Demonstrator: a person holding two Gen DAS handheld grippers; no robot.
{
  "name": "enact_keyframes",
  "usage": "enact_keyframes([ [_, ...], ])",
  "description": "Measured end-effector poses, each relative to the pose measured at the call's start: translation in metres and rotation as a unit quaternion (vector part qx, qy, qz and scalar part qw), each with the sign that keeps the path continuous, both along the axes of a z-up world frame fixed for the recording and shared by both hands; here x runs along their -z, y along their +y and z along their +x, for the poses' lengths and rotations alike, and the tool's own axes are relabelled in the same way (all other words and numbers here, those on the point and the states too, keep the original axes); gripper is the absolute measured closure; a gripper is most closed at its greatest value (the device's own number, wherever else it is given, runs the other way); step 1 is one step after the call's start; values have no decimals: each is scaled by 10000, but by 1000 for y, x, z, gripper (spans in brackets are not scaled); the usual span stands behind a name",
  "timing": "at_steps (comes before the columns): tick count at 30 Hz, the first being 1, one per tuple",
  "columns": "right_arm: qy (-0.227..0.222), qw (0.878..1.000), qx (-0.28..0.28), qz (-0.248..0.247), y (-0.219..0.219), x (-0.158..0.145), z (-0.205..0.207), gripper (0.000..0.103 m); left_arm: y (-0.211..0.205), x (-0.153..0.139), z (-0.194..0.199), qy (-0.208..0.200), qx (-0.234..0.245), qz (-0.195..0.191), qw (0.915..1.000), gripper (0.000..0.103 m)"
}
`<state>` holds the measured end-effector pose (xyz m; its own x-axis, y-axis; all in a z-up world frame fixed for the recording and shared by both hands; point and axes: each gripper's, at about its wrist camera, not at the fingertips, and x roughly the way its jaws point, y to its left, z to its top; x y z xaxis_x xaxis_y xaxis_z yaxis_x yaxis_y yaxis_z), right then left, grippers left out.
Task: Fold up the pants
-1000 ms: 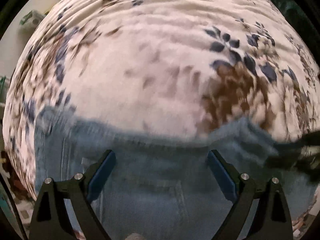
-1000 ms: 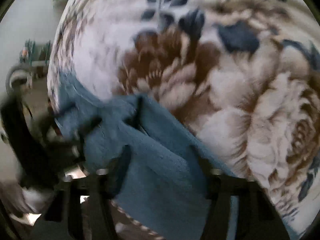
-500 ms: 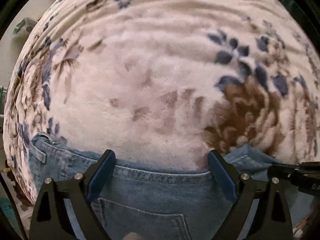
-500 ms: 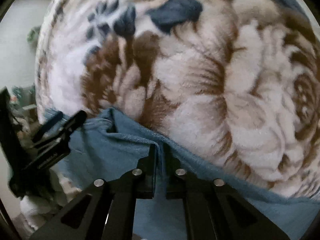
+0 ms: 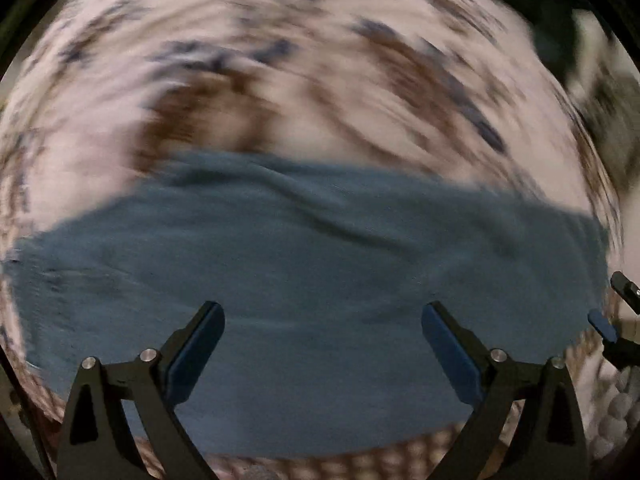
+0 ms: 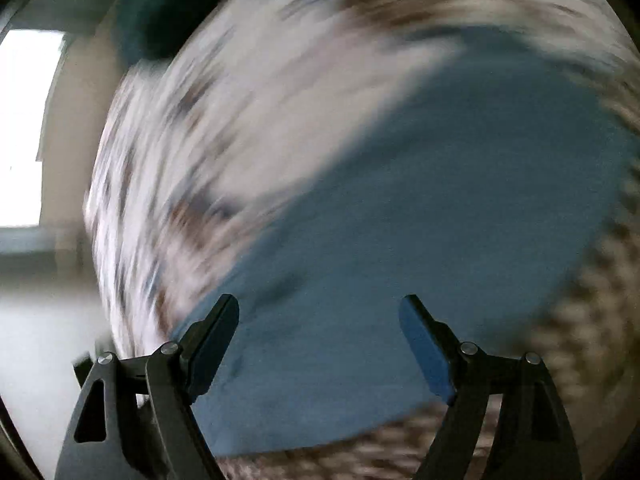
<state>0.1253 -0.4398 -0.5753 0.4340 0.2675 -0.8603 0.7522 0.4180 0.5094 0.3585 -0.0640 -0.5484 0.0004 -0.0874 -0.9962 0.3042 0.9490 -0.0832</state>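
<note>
The blue denim pants [image 5: 312, 272] lie flat as a wide band on the floral blanket [image 5: 280, 100]; both views are motion-blurred. My left gripper [image 5: 322, 344] is open and empty, held above the pants. My right gripper [image 6: 320, 340] is open and empty over the pants [image 6: 420, 220] in the right wrist view. The right gripper's fingertips [image 5: 600, 320] show at the right edge of the left wrist view.
The cream, brown and blue floral blanket [image 6: 224, 140] covers the bed under the pants. A bright window [image 6: 24, 128] and wall show at the left of the right wrist view. A dark shape [image 5: 560, 40] lies at the far right corner.
The right gripper was shut on the pants' waistband and has opened, letting go. Both grippers have pulled back and up fast, so more of the pants shows now.
</note>
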Motion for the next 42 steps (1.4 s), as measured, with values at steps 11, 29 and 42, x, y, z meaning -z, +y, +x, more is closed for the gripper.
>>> enact_keyframes([
  [11,-663,9874,1298,609,-134,92,-115,21,-128,51,-52,352,321,223,9986,2],
  [29,-2206,9500,1246,1823,-143,149,-46,71,-139,80,-40,188,-7,393,9990,0],
  [42,-1956,9785,573,332,-109,49,-9,95,-55,0,2,-117,-1118,-80,9936,0],
])
